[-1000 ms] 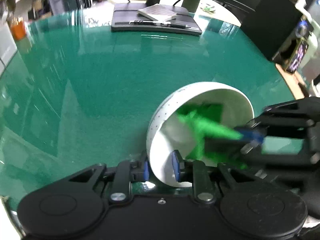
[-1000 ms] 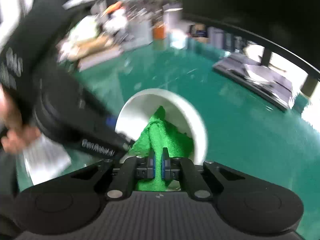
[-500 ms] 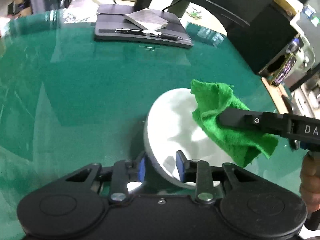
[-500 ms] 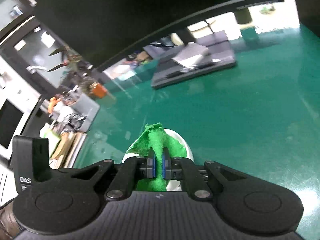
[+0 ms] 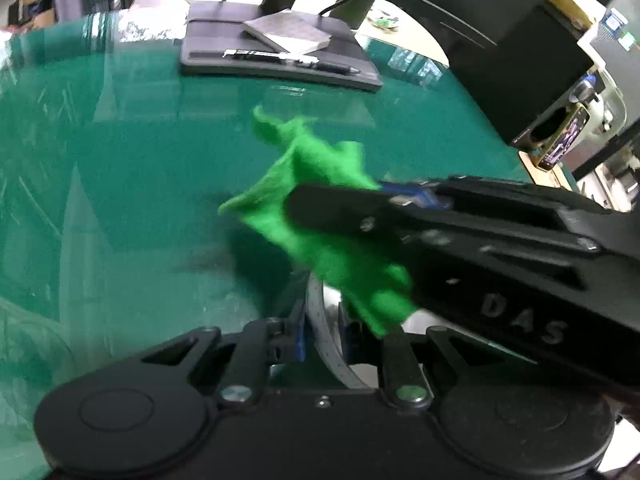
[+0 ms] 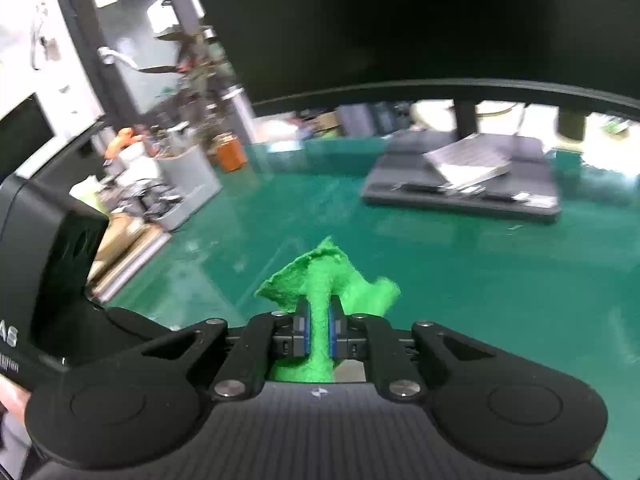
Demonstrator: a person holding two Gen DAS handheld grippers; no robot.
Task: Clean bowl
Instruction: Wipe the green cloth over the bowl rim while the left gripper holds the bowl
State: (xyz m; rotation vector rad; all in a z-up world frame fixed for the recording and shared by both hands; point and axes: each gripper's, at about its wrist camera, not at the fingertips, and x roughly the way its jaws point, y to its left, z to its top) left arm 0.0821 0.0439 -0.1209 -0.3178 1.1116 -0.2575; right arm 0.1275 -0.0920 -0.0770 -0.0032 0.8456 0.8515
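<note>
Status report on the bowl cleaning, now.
Left gripper shut on white bowl's rim. Right gripper shut on bright green cloth, held above the green tabletop. Nothing in the way.

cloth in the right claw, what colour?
Bright green cloth, clearest in the right wrist view.

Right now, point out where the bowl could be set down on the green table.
Free: the wide stretch of green table left of the cloth, short of the dark tray at the far edge. Crowded: the near right, where the right claw holds the cloth over the bowl in the left claw.
</note>
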